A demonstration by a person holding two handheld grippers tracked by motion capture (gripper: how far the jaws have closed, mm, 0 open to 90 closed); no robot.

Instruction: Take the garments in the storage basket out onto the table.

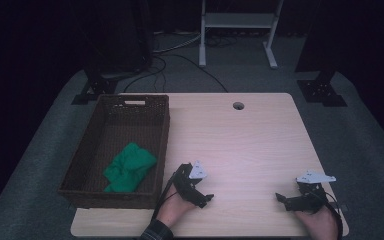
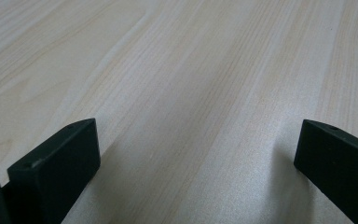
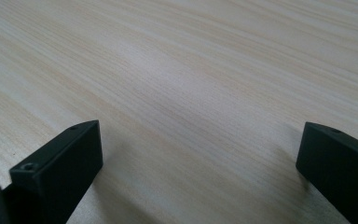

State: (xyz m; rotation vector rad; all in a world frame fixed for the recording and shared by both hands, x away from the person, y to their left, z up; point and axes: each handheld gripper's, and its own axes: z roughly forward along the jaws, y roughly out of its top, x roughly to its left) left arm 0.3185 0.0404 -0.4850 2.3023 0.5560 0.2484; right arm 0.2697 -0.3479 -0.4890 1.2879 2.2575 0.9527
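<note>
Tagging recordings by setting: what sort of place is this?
Probably a lab or studio set up for recording: a light wooden table with a cable hole, dark curtained surroundings, stand feet and cables on grey carpet, a wicker basket.

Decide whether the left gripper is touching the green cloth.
Apart: the high view shows the left gripper over bare table, the green cloth inside the basket.
</note>
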